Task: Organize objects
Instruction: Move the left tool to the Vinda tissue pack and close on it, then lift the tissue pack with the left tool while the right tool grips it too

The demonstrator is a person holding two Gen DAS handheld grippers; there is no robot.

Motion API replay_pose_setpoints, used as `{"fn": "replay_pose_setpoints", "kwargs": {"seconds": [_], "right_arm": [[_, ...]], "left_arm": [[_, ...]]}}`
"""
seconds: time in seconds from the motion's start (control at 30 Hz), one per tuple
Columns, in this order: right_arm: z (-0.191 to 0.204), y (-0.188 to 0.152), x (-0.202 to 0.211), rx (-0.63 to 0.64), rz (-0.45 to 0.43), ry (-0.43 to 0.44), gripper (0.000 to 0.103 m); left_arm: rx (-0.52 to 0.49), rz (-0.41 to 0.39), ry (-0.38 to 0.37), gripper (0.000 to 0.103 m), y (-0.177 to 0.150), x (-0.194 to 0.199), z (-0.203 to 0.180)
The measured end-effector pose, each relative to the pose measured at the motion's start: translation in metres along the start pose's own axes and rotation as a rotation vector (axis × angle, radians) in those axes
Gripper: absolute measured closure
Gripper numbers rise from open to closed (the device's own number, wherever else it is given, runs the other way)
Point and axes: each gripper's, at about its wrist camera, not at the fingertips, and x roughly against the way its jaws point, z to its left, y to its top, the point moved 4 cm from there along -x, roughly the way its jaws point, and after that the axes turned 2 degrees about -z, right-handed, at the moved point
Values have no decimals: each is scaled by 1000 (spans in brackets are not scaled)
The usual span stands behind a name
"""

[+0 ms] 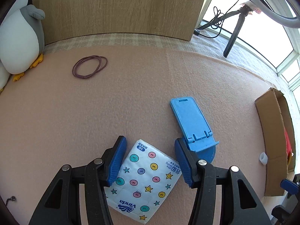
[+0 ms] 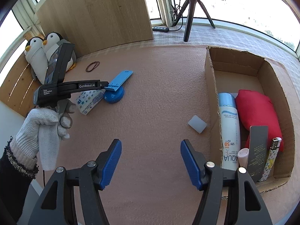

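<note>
A white tissue pack (image 1: 146, 180) printed with coloured dots and stars sits between the blue pads of my left gripper (image 1: 150, 150), which press on its two sides. Right beside it stands a blue phone stand (image 1: 193, 123), touching the right finger's outer side. In the right wrist view the same tissue pack (image 2: 90, 101) shows tilted under the left gripper, held by a gloved hand (image 2: 43, 123). My right gripper (image 2: 150, 150) hovers open over the pink mat with nothing between its fingers. A small white block (image 2: 197, 124) lies ahead of it.
A cardboard box (image 2: 211, 86) at the right holds a sunscreen bottle (image 2: 229, 131), a red pouch (image 2: 256, 110), a lighter (image 2: 271, 155) and a black card (image 2: 257, 150). Purple hair ties (image 1: 90, 66) and penguin plushes (image 1: 18, 37) lie at the far left. A tripod (image 2: 189, 9) stands behind.
</note>
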Motion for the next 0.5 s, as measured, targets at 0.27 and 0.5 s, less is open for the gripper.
{"fn": "replay_pose_setpoints", "kwargs": {"seconds": [0.27, 0.5], "right_arm": [[11, -2, -11, 22, 19, 9, 41], [16, -6, -19, 25, 37, 30, 41]], "left_arm": [[67, 1, -73, 47, -62, 32, -12], [100, 37, -130, 46, -95, 46, -27]]}}
